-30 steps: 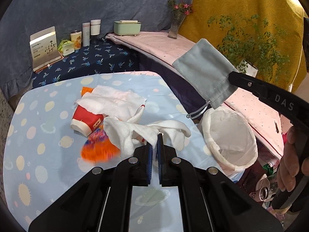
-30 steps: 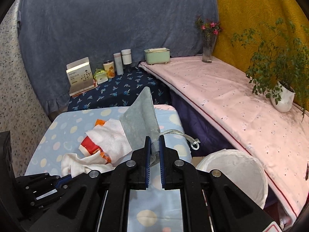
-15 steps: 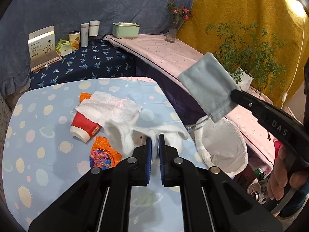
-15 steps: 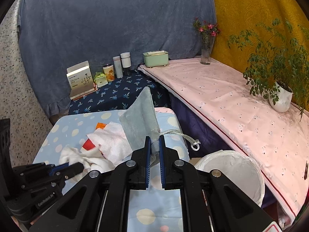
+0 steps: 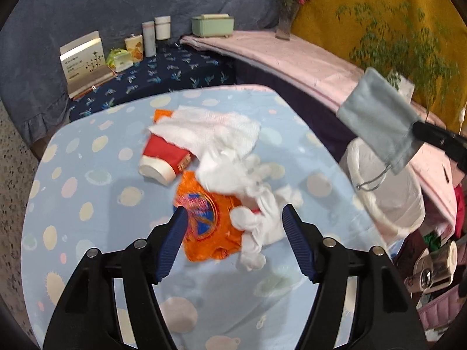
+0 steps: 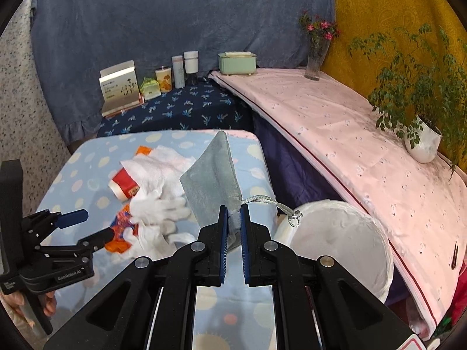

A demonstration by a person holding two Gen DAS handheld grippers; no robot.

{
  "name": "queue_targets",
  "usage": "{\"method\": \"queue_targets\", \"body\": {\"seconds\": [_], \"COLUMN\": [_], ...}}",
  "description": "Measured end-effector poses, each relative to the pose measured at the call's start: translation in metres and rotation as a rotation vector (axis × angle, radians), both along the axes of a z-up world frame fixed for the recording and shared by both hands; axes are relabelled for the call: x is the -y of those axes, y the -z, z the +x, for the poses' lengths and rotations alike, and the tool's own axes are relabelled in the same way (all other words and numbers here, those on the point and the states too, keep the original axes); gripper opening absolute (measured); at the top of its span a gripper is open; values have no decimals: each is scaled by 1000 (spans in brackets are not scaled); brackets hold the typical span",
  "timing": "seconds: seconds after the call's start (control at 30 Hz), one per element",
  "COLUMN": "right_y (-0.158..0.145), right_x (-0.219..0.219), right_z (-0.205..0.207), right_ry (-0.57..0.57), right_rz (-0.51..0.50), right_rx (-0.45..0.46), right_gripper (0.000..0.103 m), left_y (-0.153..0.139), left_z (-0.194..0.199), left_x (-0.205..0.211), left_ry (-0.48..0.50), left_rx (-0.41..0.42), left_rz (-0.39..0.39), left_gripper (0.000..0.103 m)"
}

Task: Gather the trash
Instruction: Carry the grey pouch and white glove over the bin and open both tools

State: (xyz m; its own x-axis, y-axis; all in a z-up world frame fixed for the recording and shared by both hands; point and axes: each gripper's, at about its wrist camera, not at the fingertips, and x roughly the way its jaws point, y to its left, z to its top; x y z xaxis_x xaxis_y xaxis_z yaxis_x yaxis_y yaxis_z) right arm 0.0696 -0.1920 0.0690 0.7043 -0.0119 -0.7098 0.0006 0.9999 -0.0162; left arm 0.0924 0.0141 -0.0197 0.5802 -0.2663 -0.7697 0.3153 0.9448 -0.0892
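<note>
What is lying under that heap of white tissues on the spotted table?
Under the white tissues a red paper cup lies on its side and an orange wrapper pokes out. Anything else beneath is covered.

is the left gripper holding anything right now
No, the left gripper is open above the orange wrapper and white gloves, gripping neither.

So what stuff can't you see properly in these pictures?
- Red cup, both views: white tissue covers its upper part.
- Orange wrapper, left wrist view: the white glove overlaps it; print blurred.
- White bin, both views: bottom not visible.
- Box lettering at the back: too small to read.
</note>
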Motion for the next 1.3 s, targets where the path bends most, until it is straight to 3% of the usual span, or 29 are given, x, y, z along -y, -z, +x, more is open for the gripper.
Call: {"method": "queue_targets", "body": {"seconds": [0.17, 0.27, 0.3, 0.4, 0.73, 1.0, 1.3], "right_y": [12, 13, 14, 13, -9, -15, -4], "right_x": [1, 1, 2, 4, 18, 51, 100], "right_z": [0, -1, -1, -1, -4, -10, -30], "right_ry": [0, -6, -5, 1, 35, 112, 243], "right_rz": [3, 0, 1, 2, -4, -41, -71], "right_rx": [-30, -34, -35, -33, 17, -31, -117], "right_gripper": [8, 8, 8, 8, 8, 8, 8], "left_y": [37, 47, 47, 42, -9, -51, -57], "left_z": [2, 6, 7, 9, 7, 2, -4], "left_x": [20, 23, 23, 23, 52, 109, 158], "left_ry": [26, 30, 35, 37, 90, 178, 249], "left_rx": [-70, -98, -108, -107, -10, 68, 65], "left_rz": [43, 45, 38, 20, -44, -86, -120], "left_gripper": [62, 37, 19, 4, 3, 3, 3]}}
